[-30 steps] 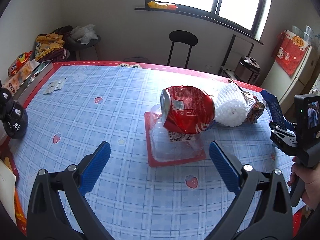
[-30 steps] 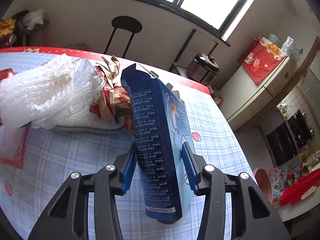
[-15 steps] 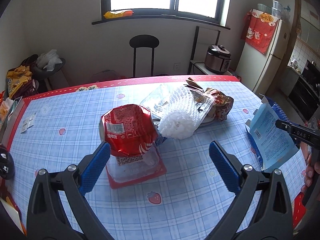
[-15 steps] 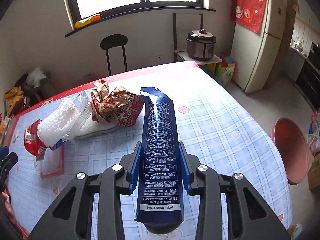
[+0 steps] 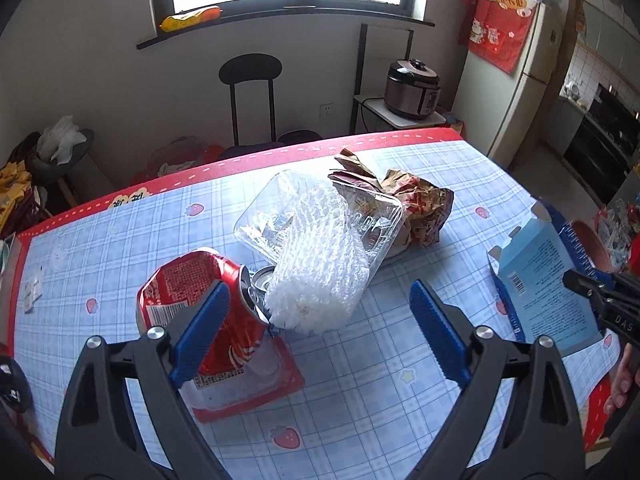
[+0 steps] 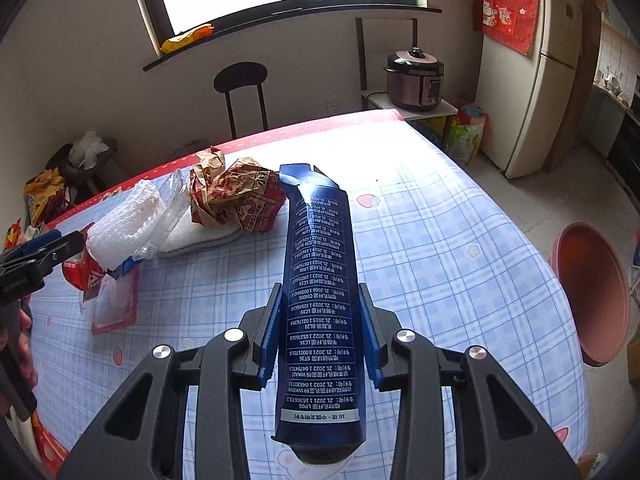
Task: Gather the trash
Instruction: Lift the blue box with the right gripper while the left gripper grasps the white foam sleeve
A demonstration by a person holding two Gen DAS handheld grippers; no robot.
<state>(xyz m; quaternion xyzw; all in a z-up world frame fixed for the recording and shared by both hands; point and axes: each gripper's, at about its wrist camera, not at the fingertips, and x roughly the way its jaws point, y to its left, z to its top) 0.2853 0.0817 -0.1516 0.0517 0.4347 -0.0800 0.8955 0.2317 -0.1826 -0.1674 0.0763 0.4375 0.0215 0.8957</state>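
My right gripper is shut on a dark blue carton and holds it above the table; the carton also shows at the right of the left wrist view. My left gripper is open and empty, just short of a crushed red can and white foam netting. The netting lies in a clear plastic tray, with a crumpled brown wrapper behind it. The can rests on a red-edged plastic pack.
The table has a blue checked cloth with a red border. A red basin sits on the floor off the table's right edge. A black chair, a rice cooker and a fridge stand behind.
My left gripper has swung right, so the can now sits by its left finger and the netting ahead. My right gripper has lifted and turned with the blue carton still held.
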